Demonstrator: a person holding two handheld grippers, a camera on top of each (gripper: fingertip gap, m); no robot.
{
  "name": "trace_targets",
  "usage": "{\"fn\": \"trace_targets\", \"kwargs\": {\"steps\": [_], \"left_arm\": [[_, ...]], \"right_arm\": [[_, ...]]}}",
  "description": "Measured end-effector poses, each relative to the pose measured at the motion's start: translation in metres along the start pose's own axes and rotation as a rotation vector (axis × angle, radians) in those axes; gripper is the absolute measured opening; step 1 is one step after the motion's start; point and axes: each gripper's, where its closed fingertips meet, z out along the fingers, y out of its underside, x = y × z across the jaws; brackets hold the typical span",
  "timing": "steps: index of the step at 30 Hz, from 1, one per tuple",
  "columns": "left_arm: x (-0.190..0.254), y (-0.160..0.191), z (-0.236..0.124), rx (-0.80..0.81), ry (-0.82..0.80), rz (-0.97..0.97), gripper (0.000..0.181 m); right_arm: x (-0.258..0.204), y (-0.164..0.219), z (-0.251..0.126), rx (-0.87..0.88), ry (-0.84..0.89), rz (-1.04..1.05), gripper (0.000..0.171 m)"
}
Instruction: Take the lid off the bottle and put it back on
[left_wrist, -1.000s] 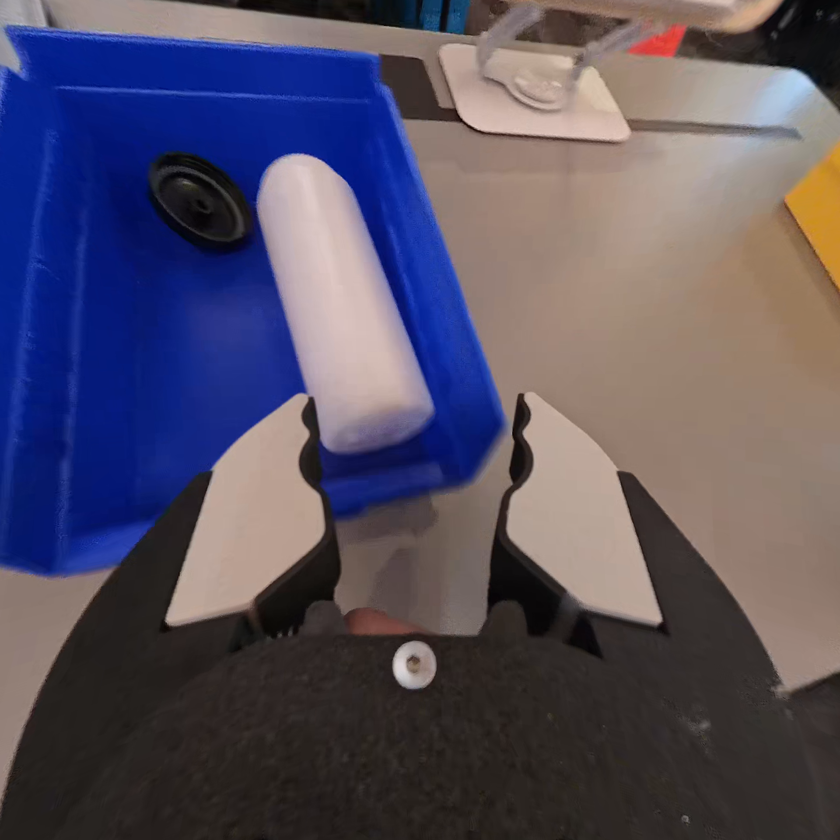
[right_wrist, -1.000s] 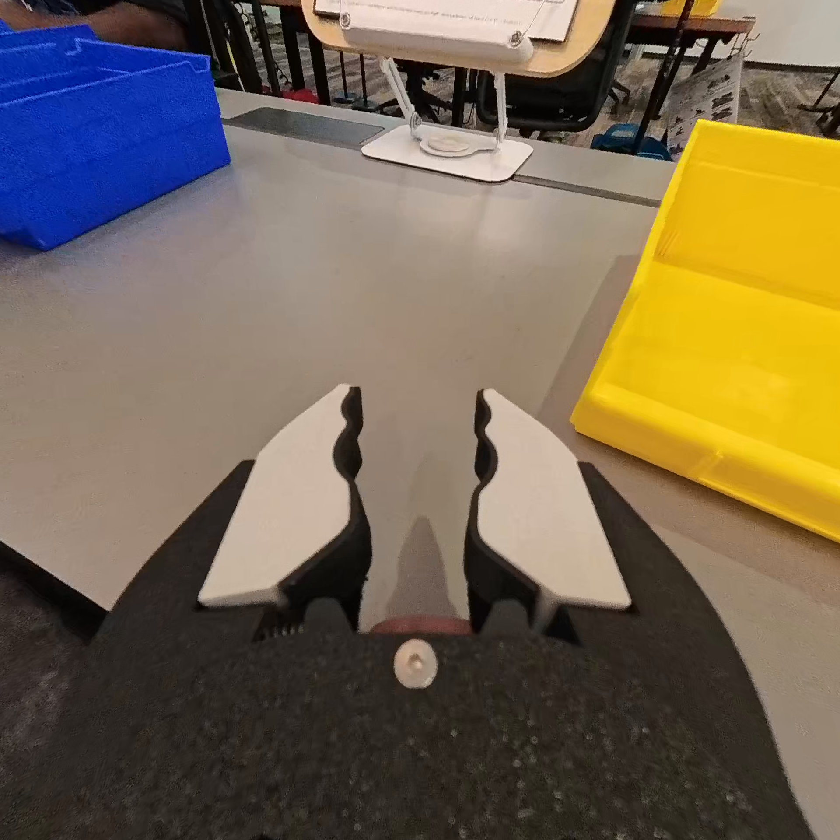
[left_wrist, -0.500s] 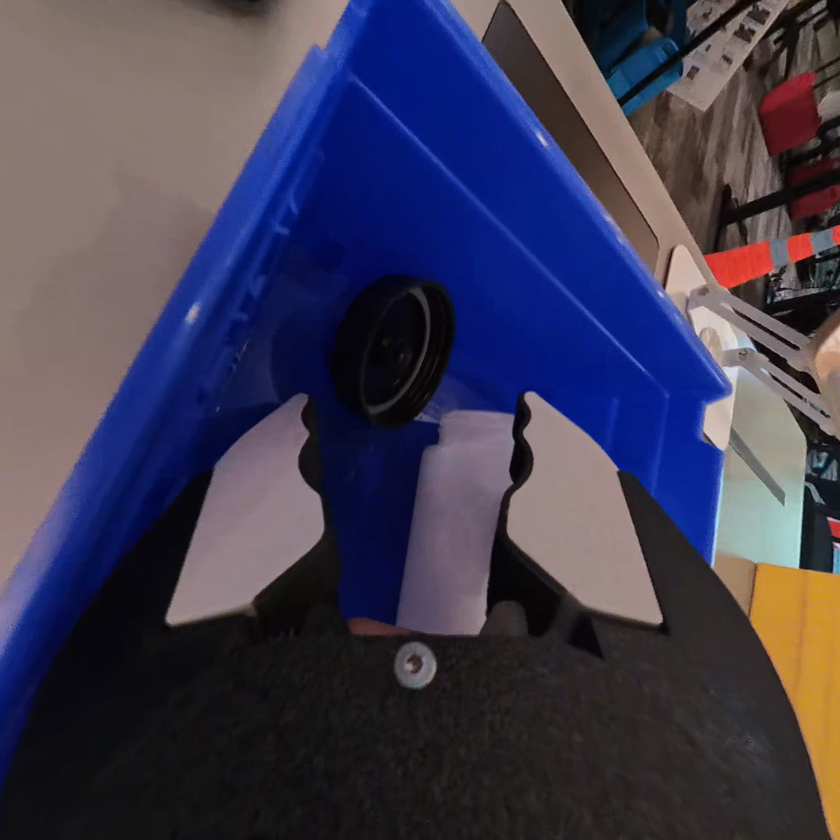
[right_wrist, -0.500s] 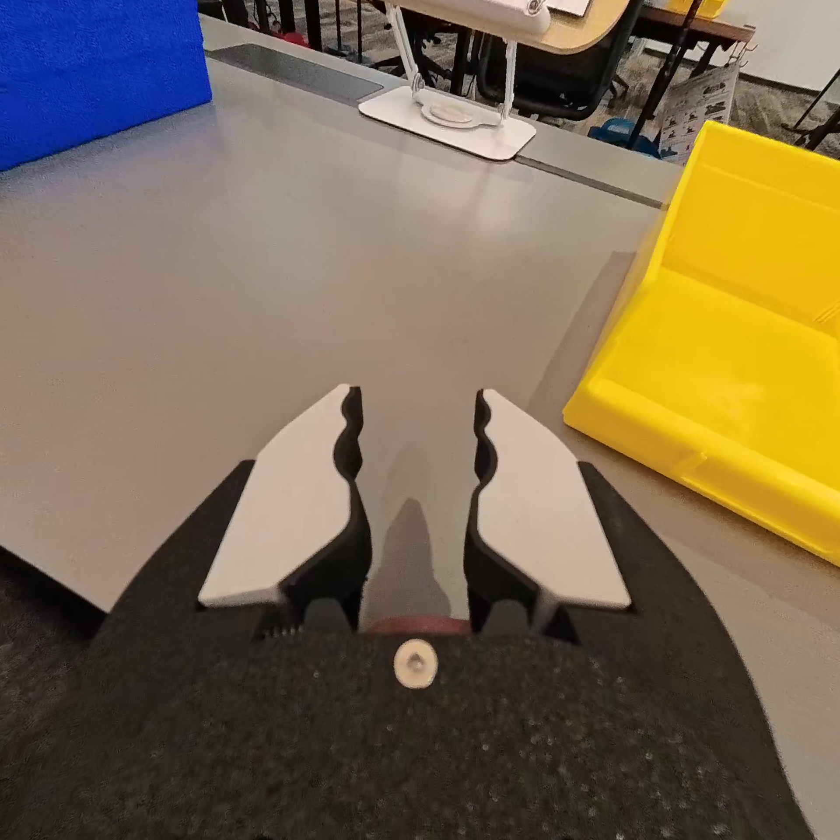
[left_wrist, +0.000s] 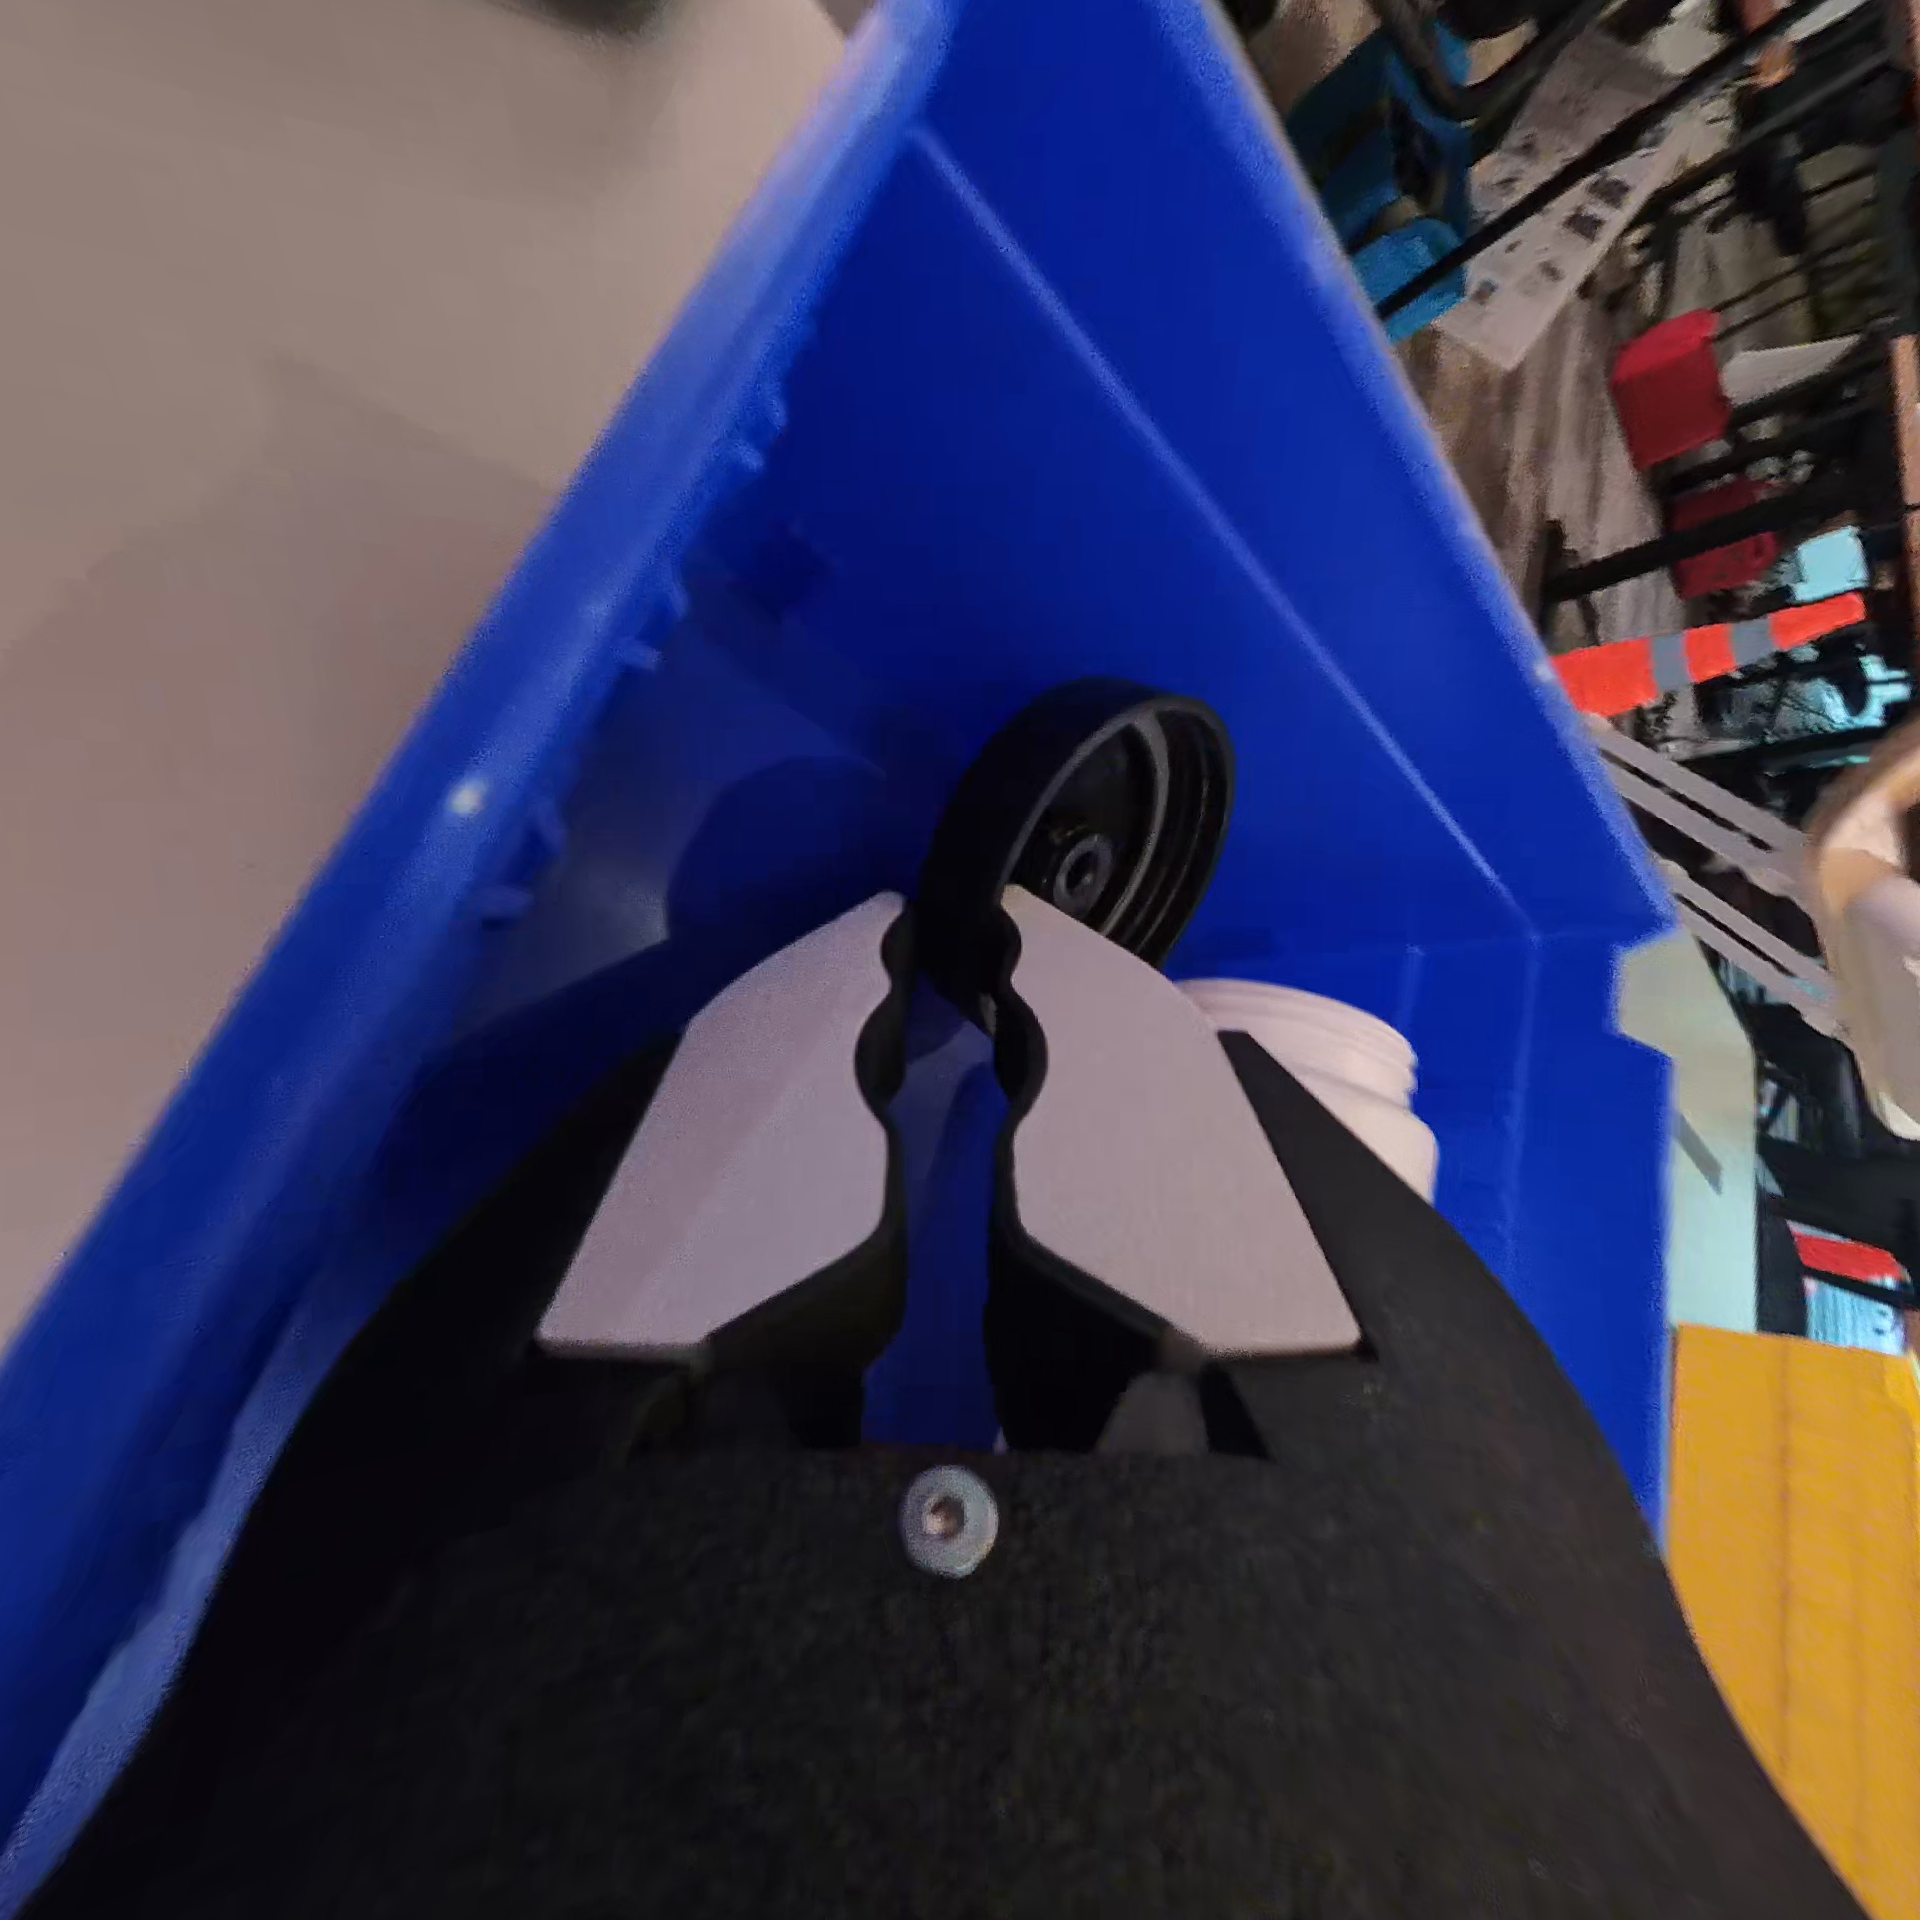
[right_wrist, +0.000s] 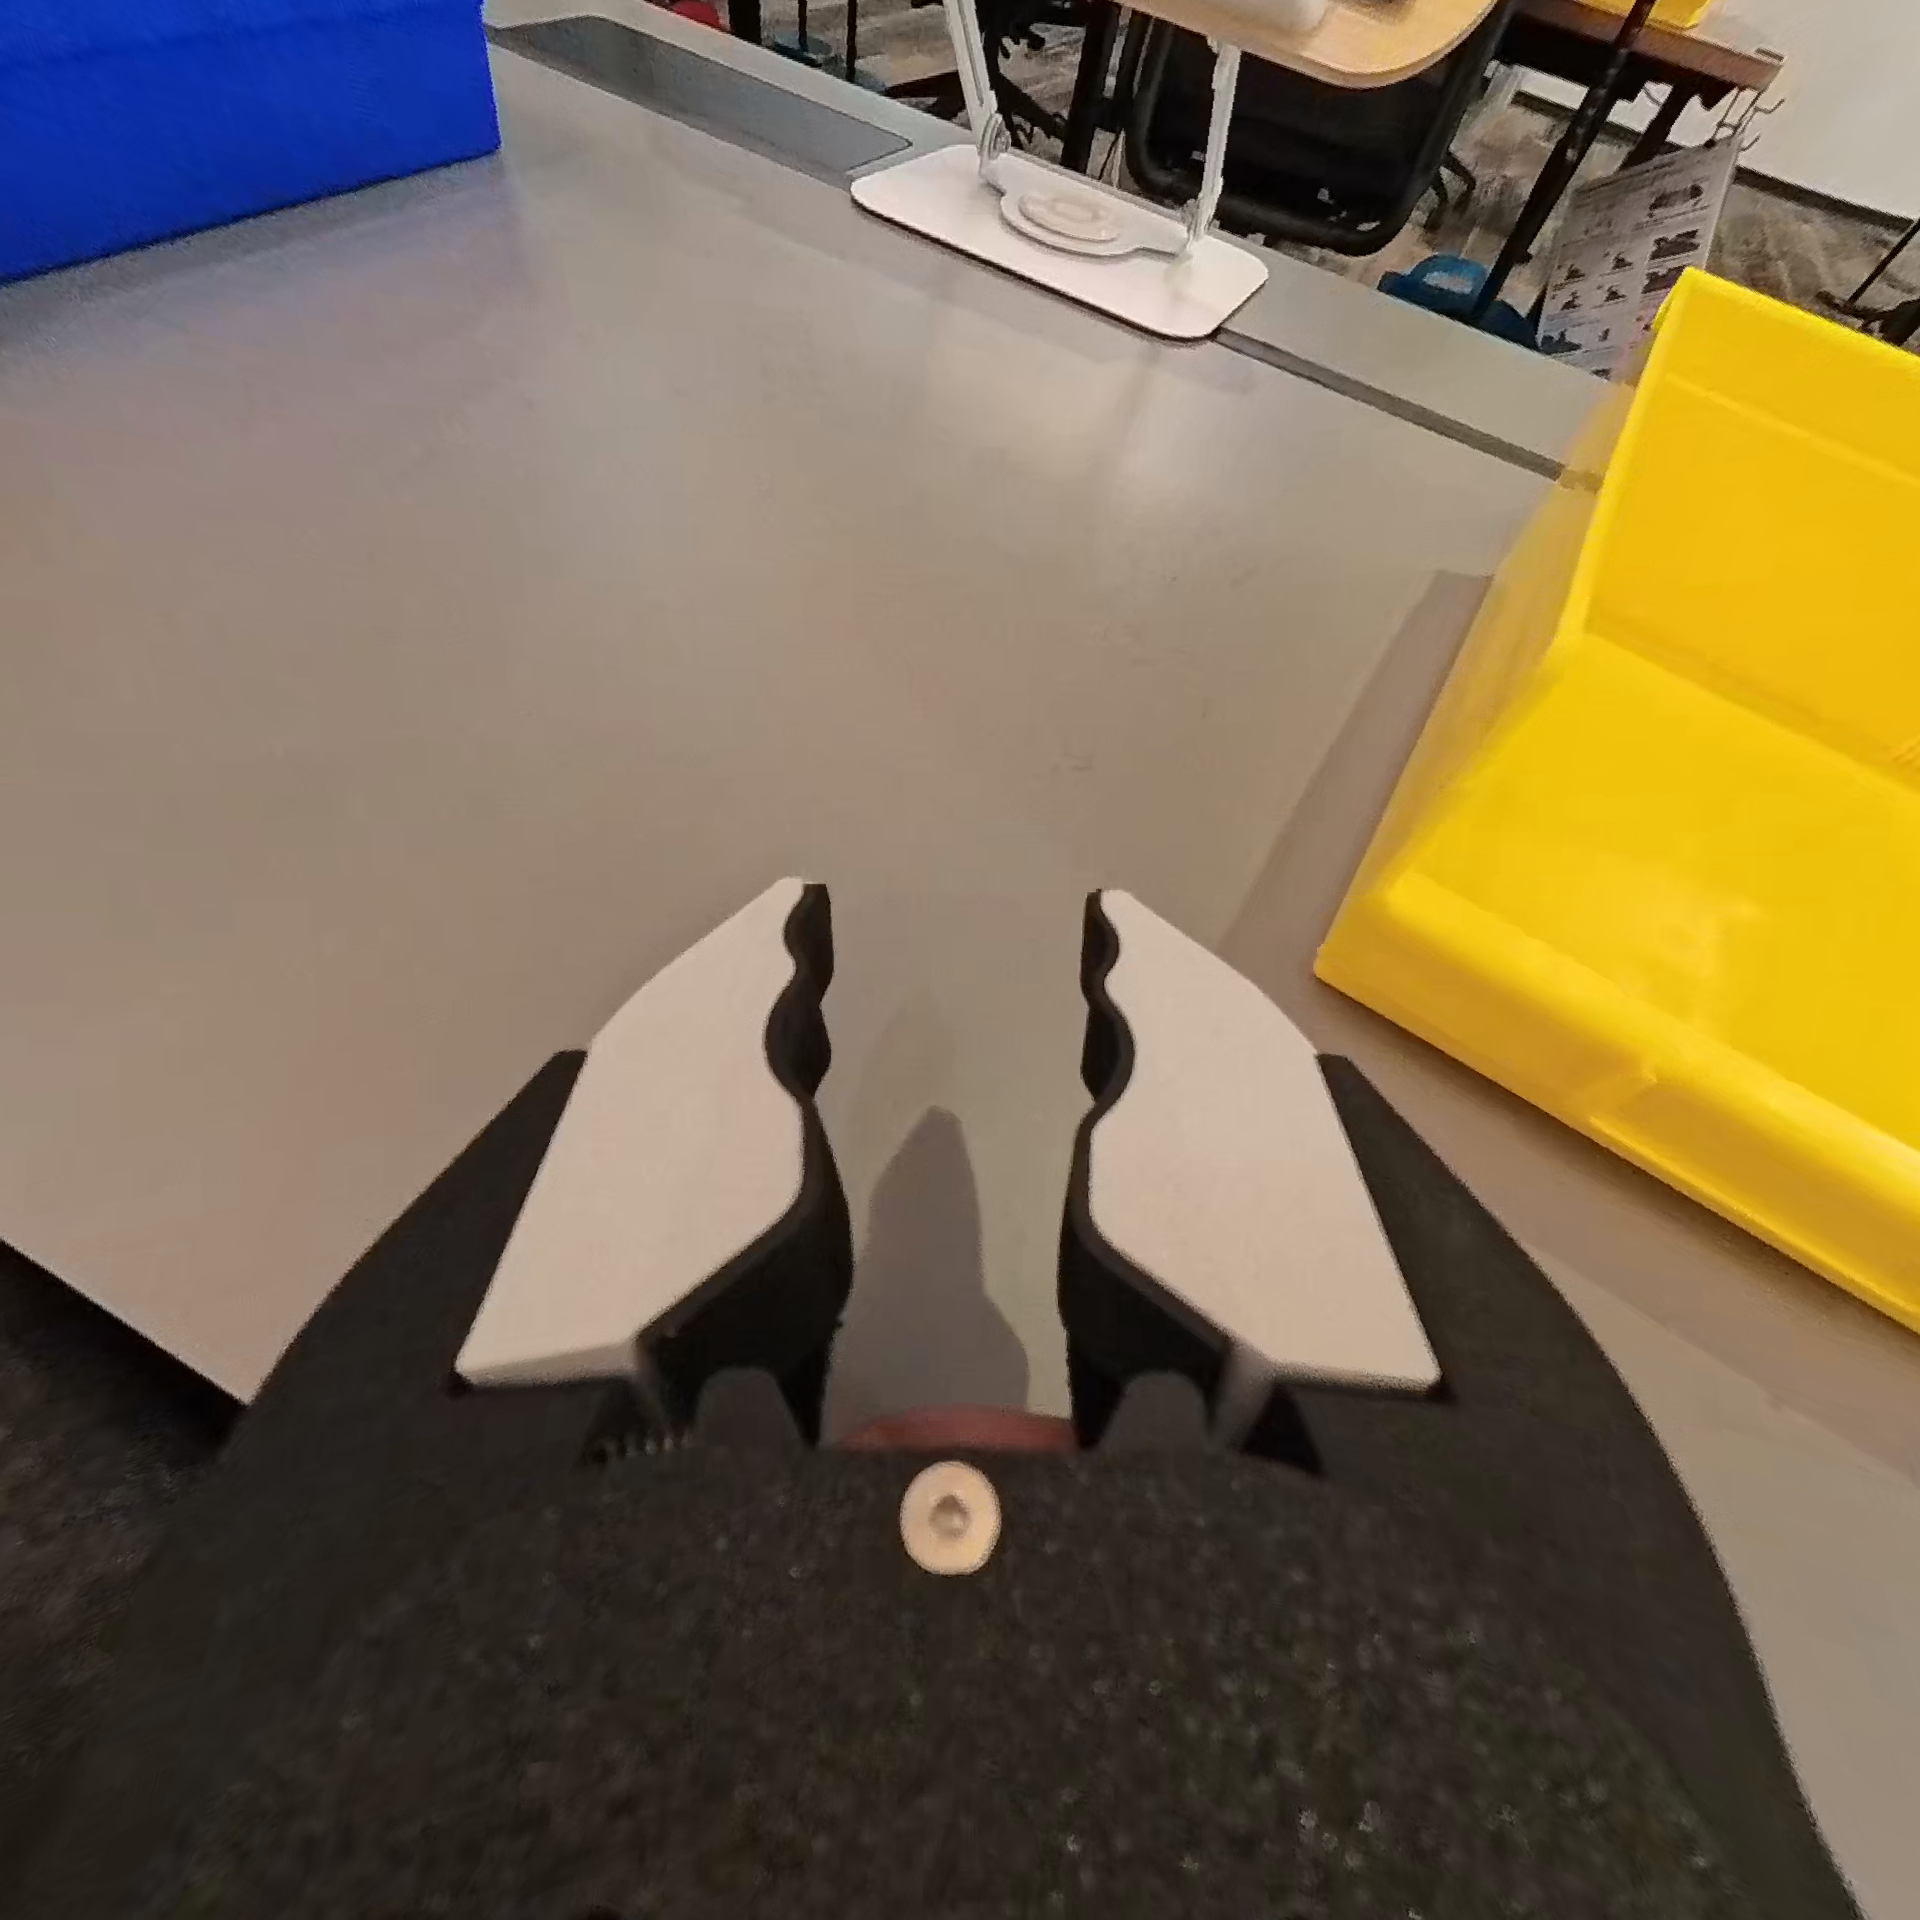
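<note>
Grey tabletop (right_wrist: 727, 540) carries a blue bin (left_wrist: 1143, 499) where the left gripper (left_wrist: 951, 914) jaws pinch the removed black lid (left_wrist: 1101, 821) beside the white bottle (left_wrist: 1340, 1049) (recapping remains), while the right gripper (right_wrist: 956, 914) jaws hang apart, holding nothing.

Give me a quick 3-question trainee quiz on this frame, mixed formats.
1. True or false: the left gripper is shut on the black lid.
2. Where does the white bottle lie? A) yellow bin B) blue bin C) bare table
3. Fill in: the right gripper is ____ and holds nothing.

Key: 1 true; 2 B, in the blue bin, not the yellow bin; 3 open.
</note>
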Motion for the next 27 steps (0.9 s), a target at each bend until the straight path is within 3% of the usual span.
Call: {"fn": "trace_targets", "kwargs": {"steps": [3,7,12,16,21,24,27], "left_arm": [[0.022,-0.002,-0.019,0.046,0.08,0.115,0.011],[0.064,-0.004,-0.062,0.192,0.138,0.469,0.011],[0.137,0.016,-0.131,0.525,0.16,1.069,0.011],[0.188,0.064,-0.171,0.725,0.214,1.354,0.011],[0.24,0.142,-0.21,0.906,0.306,1.603,0.011],[0.258,0.183,-0.222,0.976,0.331,1.707,0.011],[0.268,0.214,-0.226,0.974,0.392,1.727,0.011]], "right_arm": [[-0.002,-0.001,0.0,0.007,-0.013,0.001,0.046],[-0.013,-0.014,0.002,0.048,-0.08,0.028,0.046],[-0.062,-0.052,0.017,0.072,-0.425,0.24,0.048],[-0.106,-0.119,0.025,0.127,-0.815,0.443,0.071],[-0.139,-0.19,0.044,0.133,-1.255,0.782,0.084],[-0.144,-0.206,0.06,0.127,-1.421,0.949,0.088],[-0.145,-0.207,0.07,0.156,-1.479,1.014,0.089]]}}
